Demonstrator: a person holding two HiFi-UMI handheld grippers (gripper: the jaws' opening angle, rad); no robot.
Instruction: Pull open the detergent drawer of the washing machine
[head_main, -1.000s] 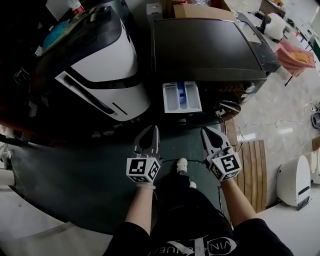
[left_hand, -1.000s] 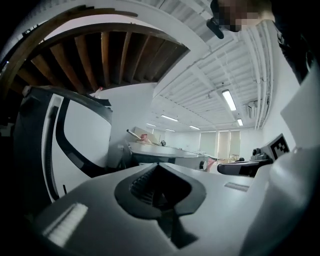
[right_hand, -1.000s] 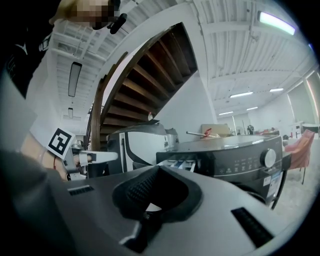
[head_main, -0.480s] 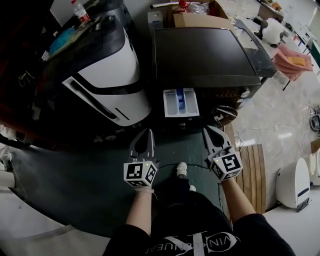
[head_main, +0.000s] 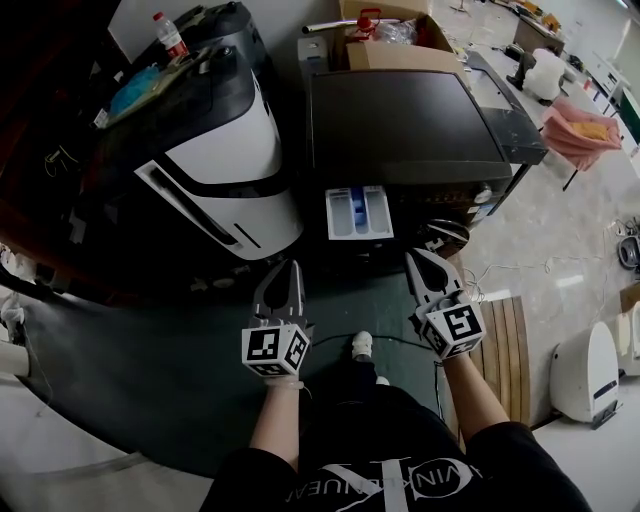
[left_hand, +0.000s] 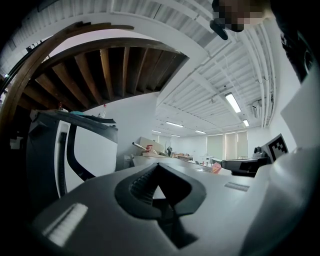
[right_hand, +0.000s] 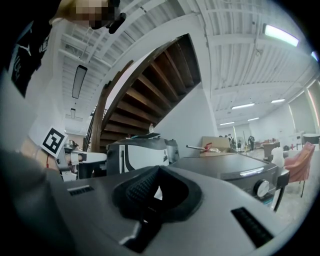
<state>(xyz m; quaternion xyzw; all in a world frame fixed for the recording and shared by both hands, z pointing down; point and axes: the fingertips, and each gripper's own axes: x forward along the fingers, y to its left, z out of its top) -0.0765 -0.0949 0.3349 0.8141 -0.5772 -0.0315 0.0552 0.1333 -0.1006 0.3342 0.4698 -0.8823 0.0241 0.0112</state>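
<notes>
The dark grey washing machine (head_main: 400, 110) stands ahead of me in the head view. Its detergent drawer (head_main: 358, 212) sticks out of the front, white with a blue compartment showing. My left gripper (head_main: 294, 266) is held level a short way in front of the drawer and to its left, shut and empty. My right gripper (head_main: 413, 258) hovers to the drawer's right, near the round control knob (head_main: 490, 195), also shut with nothing in it. Neither touches the drawer. In the left gripper view the jaws (left_hand: 157, 167) meet, as they do in the right gripper view (right_hand: 157, 169).
A white and black machine (head_main: 215, 150) stands left of the washer, a bottle (head_main: 170, 35) on it. A cardboard box (head_main: 385, 50) sits behind the washer. A dark mat (head_main: 150, 370) covers the floor, with a wooden slat board (head_main: 505, 330) and white appliance (head_main: 590, 365) at right.
Both grippers have risen a little and stayed shut. The drawer stands pulled out as before.
</notes>
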